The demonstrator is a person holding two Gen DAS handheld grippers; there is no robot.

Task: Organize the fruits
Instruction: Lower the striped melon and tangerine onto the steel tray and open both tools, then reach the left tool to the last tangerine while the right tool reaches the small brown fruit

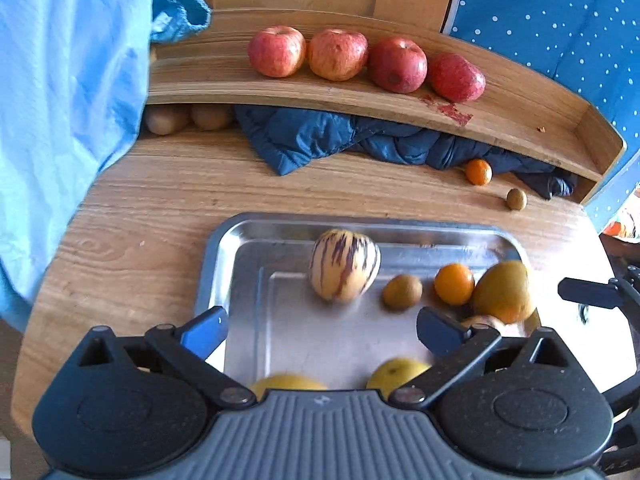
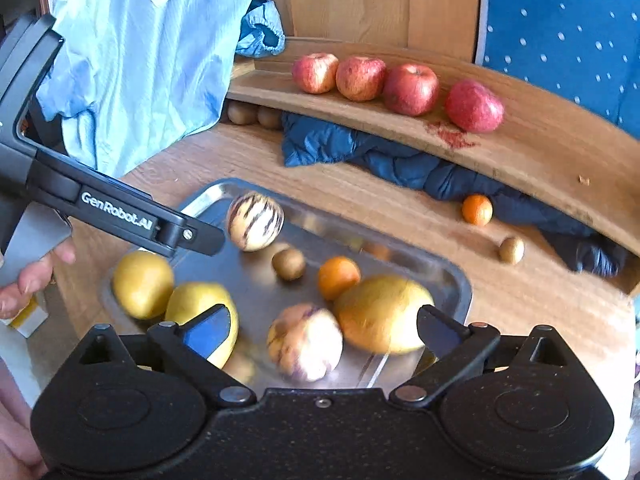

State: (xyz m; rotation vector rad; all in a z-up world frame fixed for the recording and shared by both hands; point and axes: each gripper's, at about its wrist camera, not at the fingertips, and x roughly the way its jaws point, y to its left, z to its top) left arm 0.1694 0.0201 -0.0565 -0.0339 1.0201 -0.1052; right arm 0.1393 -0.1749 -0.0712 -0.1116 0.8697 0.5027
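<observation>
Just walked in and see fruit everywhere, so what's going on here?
A person is sorting fruit with a handheld gripper in each hand. Both the left gripper and right gripper hover open over a metal tray, holding nothing. The tray holds a striped melon, an orange, a small brown fruit and several yellow fruits. Four red apples are lined up on the wooden shelf behind; another orange sits loose on the table.

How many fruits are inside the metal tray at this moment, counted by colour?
In the metal tray, from the right wrist view:
Yellow: 3
Cream with purple stripes: 2
Orange: 1
Brown: 1
Total: 7
</observation>
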